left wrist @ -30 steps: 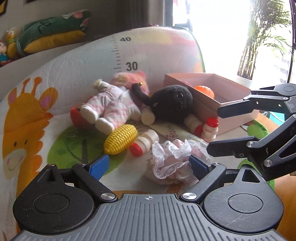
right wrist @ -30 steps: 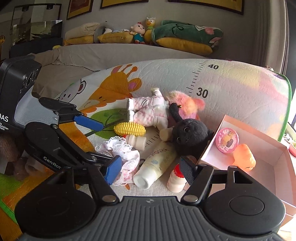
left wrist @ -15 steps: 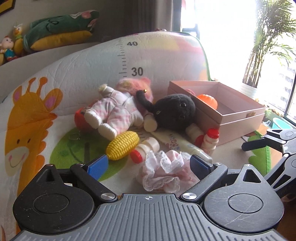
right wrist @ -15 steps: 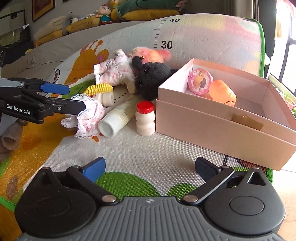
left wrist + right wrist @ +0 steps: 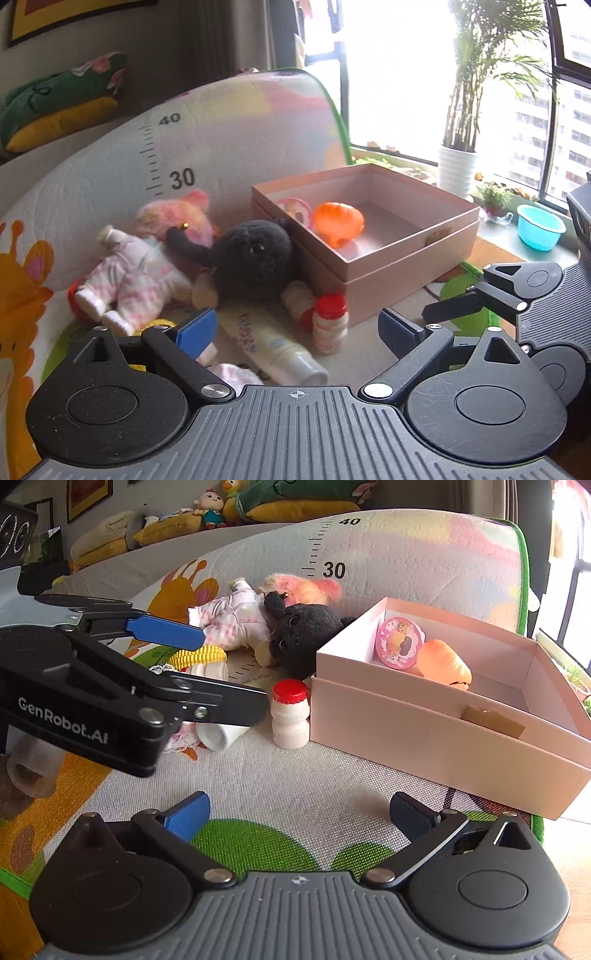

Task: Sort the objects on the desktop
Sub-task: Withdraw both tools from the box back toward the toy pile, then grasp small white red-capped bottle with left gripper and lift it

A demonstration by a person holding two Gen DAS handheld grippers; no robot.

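At frame centre, a pink box (image 5: 391, 266) holds an orange toy (image 5: 338, 221) and a pink disc (image 5: 295, 208). A black plush (image 5: 255, 256) leans against its left side, with a doll (image 5: 136, 275) further left. A red-capped bottle (image 5: 330, 323) stands before the box, beside a lying lotion tube (image 5: 273, 345). The left gripper (image 5: 295, 332) gapes wide, empty, at bottom.

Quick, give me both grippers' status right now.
Left gripper: open, holding nothing.
Right gripper: open, holding nothing.
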